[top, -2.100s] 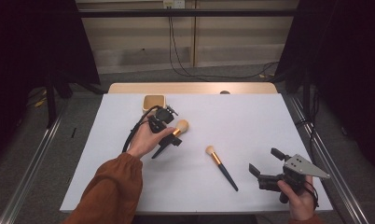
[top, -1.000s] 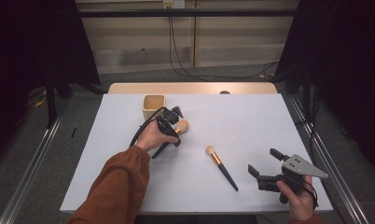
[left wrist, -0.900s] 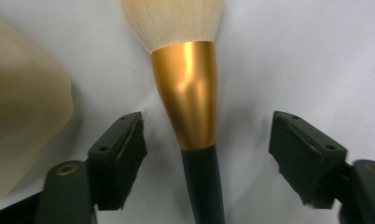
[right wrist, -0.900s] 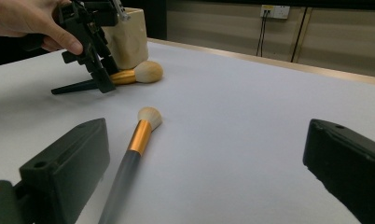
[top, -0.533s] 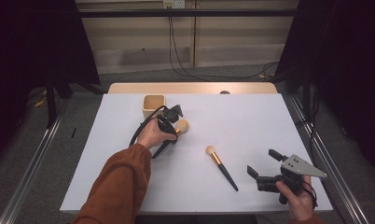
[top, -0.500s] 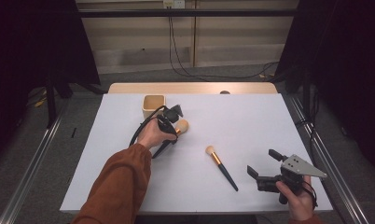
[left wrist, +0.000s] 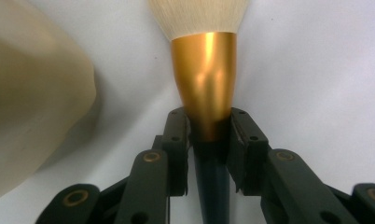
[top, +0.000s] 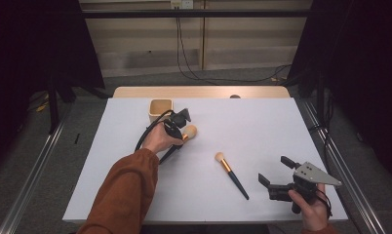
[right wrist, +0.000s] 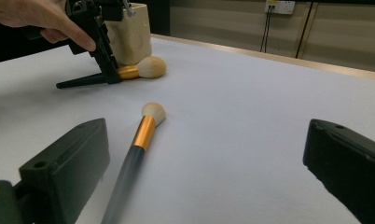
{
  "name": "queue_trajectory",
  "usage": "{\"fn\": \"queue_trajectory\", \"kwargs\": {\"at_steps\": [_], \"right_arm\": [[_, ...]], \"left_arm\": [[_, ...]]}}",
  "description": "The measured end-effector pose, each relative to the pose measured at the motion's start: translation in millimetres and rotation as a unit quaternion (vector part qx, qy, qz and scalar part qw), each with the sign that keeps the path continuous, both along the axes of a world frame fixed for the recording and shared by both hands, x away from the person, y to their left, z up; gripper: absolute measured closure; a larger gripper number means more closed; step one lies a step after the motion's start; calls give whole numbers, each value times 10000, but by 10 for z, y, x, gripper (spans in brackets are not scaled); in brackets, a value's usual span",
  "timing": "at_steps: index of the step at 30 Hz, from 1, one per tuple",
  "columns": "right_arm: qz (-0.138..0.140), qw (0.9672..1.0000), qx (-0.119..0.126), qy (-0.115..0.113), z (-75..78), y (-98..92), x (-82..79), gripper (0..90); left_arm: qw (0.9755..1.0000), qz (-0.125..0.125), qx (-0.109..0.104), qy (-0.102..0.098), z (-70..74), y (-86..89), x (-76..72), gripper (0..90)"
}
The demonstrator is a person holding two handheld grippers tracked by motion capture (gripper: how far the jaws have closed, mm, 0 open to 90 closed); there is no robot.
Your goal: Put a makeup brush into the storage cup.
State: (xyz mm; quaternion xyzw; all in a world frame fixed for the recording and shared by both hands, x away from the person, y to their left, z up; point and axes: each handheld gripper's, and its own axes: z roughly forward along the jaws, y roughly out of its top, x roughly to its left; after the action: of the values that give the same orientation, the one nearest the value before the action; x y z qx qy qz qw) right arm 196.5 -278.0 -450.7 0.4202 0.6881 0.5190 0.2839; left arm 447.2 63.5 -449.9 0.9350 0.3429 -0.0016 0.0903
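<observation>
A large makeup brush with a gold ferrule and dark handle lies on the white table beside a tan cup. My left gripper points down onto it. In the left gripper view the jaws have just been closing and now press both sides of the brush where ferrule meets handle. A smaller brush lies mid-table, apart from both grippers. My right gripper hovers open near the front right edge, with the small brush ahead of its left jaw. Farther off, the right gripper view shows the left gripper.
The tan cup stands just left of the held brush, close to the left jaw. A black cable loops from the left gripper across the table. A wooden strip borders the far edge. Cables hang on the back wall.
The left hand shifted slightly toward the cup early on, then held still over the large brush. The right gripper and the small brush have not moved.
</observation>
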Motion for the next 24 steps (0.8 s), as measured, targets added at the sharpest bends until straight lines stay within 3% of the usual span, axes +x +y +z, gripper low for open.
{"fn": "queue_trajectory", "kwargs": {"at_steps": [13,23,24], "right_arm": [[-3,10000,-6,-12,0,-7,-2,2],[-5,10000,-9,-2,-1,-3,1,2],[0,10000,-7,2,-1,-4,2,2]], "left_arm": [[10000,93,3,20,10,5,4,720],[9997,136,-182,11,18,72,4,721],[9996,170,-205,-68,24,84,4,721]]}}
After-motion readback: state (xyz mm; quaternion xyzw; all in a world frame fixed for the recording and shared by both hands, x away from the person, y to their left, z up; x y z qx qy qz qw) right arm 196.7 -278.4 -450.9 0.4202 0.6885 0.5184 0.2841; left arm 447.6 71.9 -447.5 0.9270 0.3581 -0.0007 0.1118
